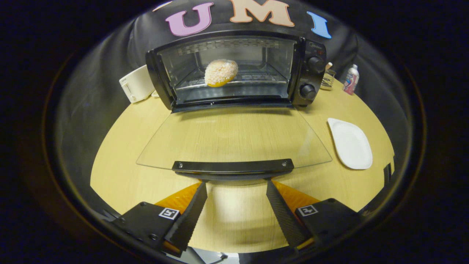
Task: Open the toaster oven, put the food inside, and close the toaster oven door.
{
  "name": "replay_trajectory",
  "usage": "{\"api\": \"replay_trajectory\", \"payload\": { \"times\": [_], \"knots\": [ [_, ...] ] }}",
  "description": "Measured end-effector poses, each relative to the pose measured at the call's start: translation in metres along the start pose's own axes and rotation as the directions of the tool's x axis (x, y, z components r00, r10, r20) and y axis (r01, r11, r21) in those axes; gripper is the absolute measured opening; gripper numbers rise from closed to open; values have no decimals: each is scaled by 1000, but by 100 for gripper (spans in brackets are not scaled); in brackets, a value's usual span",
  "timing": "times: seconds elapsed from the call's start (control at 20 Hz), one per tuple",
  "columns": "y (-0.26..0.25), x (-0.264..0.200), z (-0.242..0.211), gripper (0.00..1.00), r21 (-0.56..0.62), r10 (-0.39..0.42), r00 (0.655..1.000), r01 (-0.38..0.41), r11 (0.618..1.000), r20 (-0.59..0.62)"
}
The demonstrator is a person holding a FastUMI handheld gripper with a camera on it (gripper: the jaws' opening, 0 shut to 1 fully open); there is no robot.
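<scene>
Toaster oven: one black toaster oven (234, 69) stands at the far side of a pale wooden table (121, 165), against the booth's cloth wall.
Door: one glass door (234, 139) lies folded fully down toward the gripper, flat over the table; the wood shows through it.
Door handle: one black bar (233, 167) runs along the door's near edge, just ahead of the fingertips.
Food: one round, pale crumbed piece (221, 72) sits inside the oven on the wire rack, left of centre.
Knobs: two black knobs (316, 64) are on the oven's right panel, one above the other.
Gripper: one gripper (236, 187), its two dark fingers spread wide apart and holding nothing; bare table lies between them.
Plate: one white plate (350, 143) rests on the table, right of the door.
White appliance: one (136, 83), left of the oven, partly hidden behind it.
Can: one (351, 79), far right.
Hard to make out: a small object (328, 78) just right of the oven is too small to identify.
</scene>
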State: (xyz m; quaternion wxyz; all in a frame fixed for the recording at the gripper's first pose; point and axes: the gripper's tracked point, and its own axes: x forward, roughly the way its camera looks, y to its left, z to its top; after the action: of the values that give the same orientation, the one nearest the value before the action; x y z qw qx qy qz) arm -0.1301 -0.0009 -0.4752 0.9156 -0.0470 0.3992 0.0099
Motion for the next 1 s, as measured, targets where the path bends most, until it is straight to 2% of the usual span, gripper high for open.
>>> {"api": "replay_trajectory", "payload": {
  "times": [0.5, 1.0],
  "knots": [
    [18, -14, 86, 100, 44, 34, 983, -42, 998, 179],
    [19, -5, 152, 100, 119, 21, 962, -56, 991, 272]
  ]
}}
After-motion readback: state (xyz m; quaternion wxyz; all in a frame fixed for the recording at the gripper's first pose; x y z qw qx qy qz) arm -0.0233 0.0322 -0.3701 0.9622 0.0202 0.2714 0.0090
